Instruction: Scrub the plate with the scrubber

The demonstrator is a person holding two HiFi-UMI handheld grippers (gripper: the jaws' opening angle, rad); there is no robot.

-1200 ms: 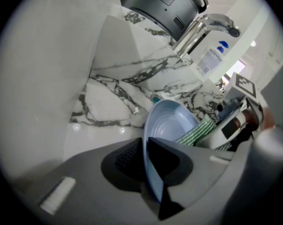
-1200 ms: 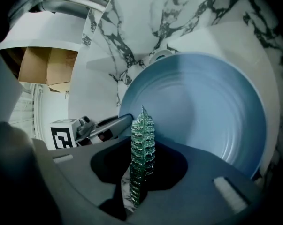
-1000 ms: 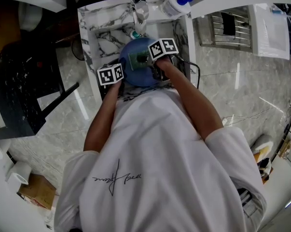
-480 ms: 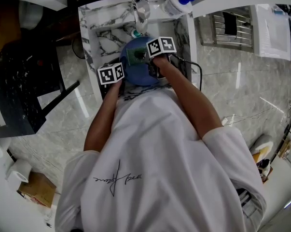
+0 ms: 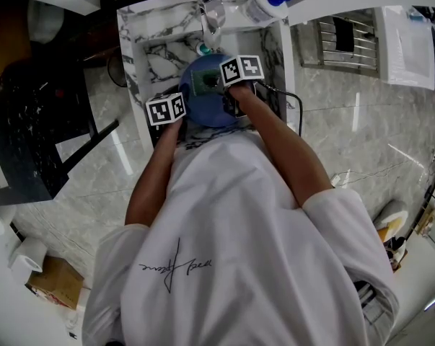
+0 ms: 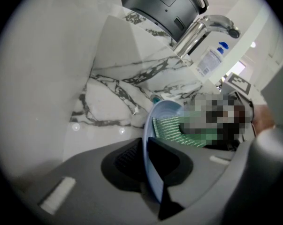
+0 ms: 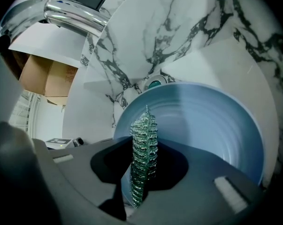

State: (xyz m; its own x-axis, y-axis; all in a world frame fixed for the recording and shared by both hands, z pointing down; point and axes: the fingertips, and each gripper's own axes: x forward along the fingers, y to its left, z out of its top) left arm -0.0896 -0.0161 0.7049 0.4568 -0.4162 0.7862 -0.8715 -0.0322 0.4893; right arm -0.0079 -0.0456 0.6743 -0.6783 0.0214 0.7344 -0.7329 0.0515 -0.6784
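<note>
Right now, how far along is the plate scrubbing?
Done: the left gripper clamps the blue plate by its rim over the marble sink; the right gripper grips the green scrubber. In hand: scrubber laid on the plate's face. Left: more scrubbing, likely; cleanliness can't be judged.

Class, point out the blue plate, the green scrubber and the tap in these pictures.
blue plate (image 7: 216, 125), right gripper view, on its ribbed inner face.
green scrubber (image 7: 142, 149), right gripper view, on its upright edge.
tap (image 7: 75, 15), right gripper view, on the chrome spout.
</note>
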